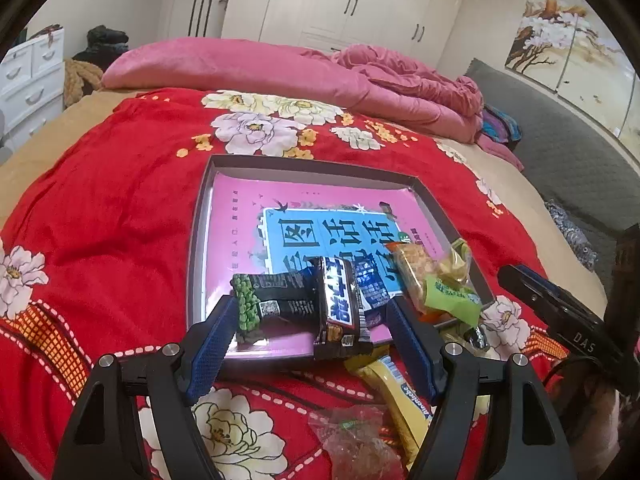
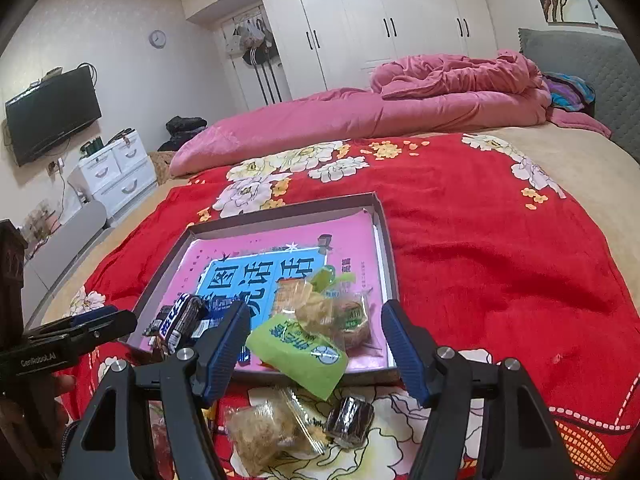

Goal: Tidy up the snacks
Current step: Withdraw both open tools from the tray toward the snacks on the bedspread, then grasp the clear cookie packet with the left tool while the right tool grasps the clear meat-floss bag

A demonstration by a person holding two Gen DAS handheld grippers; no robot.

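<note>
1. Left wrist view: low and close above the red blanket (image 1: 120, 216), facing across the tray (image 1: 198, 216) toward the wardrobe (image 1: 344, 4).
2. Right wrist view: likewise low and close, facing the tray (image 2: 386, 240) from its right.
3. Shared: tray, bed, wardrobe (image 2: 384, 20).

the bed (image 2: 592, 168) is covered by a red blanket (image 2: 500, 260) printed with big pale flowers, and tan bedding shows at its edges. a rumpled pink quilt (image 2: 420, 100) lies along the far side. a shallow grey tray (image 1: 434, 204) sits flat on the blanket, with snacks in it. directly on the blanket, just outside the tray's near edge, lie a yellow bar (image 1: 396, 392), a clear red-tinted wrapper (image 1: 356, 440), a clear pack of a pale crumbly pastry (image 2: 264, 432) and a small dark wrapped sweet (image 2: 350, 420).
</note>
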